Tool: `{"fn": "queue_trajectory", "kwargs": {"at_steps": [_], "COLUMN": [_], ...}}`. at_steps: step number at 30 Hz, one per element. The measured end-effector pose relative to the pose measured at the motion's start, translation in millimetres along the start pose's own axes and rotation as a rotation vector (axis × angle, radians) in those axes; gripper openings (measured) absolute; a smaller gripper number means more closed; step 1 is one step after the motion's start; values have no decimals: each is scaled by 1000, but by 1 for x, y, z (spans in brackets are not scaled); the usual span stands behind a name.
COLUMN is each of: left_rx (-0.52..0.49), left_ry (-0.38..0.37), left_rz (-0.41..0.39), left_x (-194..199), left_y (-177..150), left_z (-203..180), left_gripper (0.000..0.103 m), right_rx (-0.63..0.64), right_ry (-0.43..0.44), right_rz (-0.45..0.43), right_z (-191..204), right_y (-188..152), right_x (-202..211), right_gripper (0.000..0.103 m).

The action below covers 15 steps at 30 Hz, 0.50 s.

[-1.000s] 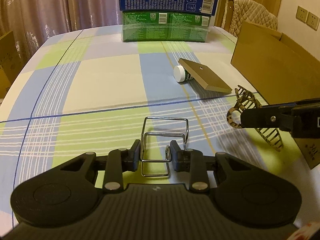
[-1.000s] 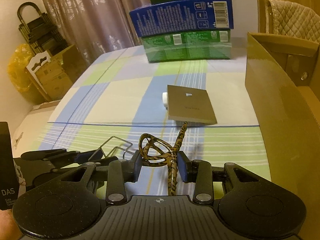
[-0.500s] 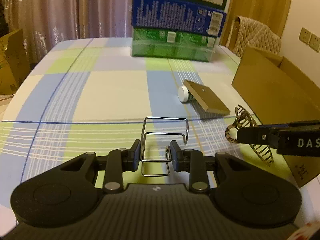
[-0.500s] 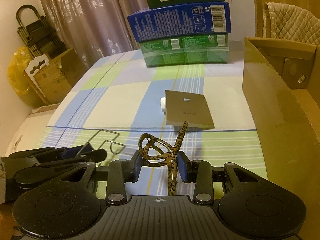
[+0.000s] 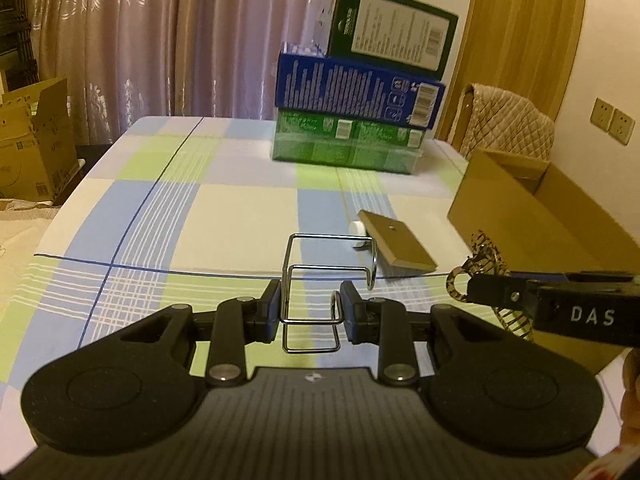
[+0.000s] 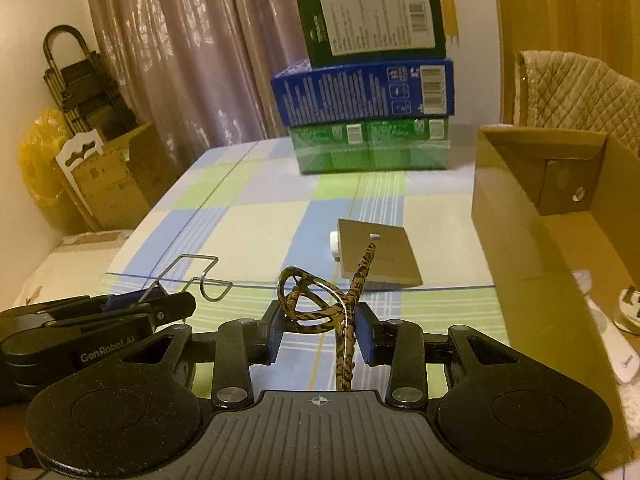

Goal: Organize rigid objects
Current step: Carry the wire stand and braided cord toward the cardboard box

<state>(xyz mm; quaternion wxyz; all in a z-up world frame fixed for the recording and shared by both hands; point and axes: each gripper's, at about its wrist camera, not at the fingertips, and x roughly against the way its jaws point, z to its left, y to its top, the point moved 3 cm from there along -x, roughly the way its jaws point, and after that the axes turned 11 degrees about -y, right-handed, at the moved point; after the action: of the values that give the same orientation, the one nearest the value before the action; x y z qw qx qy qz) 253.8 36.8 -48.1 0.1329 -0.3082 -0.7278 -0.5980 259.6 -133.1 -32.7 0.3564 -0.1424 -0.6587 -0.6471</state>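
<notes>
The left gripper [image 5: 309, 312] is clamped on a wire rack [image 5: 320, 276], a bent chrome frame of thin rod with a hooked end, held above the worktop [image 5: 240, 216]. The right gripper [image 6: 320, 334] is clamped on a hair claw [image 6: 316, 304] with a brown-and-gold leopard pattern and curved teeth. Landmark: the open cardboard box [image 6: 536, 248]. Both held items are left of the box, the claw nearer it. One flat tan block [image 6: 380, 254] with one white-capped jar [image 6: 333, 244] beside it lies left of the box. Three cartons [image 6: 368, 94] are stacked beyond the box.
</notes>
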Motion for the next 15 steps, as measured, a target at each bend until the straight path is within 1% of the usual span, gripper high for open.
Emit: {"fn": "queue_trajectory", "kwargs": {"at_steps": [4,9,15], "left_rx": [-1,-21,-56], "left_ry": [-16,-40,-84], "left_rz": [-18,-20,-56], "left_x": [17,32,50], "left_y": [-1,0,14], "left_z": [-14,-37,-70], "left_gripper": [26,26,26], "right_rx": [-15,-77,-50], "right_ry": [-7,16,-22], "right_rz": [-13,-48,-119], "right_z": [-4,-14,-38], "right_y": [0,13,34], "right_x": [15,41,84], "right_gripper": [34,34,34]}}
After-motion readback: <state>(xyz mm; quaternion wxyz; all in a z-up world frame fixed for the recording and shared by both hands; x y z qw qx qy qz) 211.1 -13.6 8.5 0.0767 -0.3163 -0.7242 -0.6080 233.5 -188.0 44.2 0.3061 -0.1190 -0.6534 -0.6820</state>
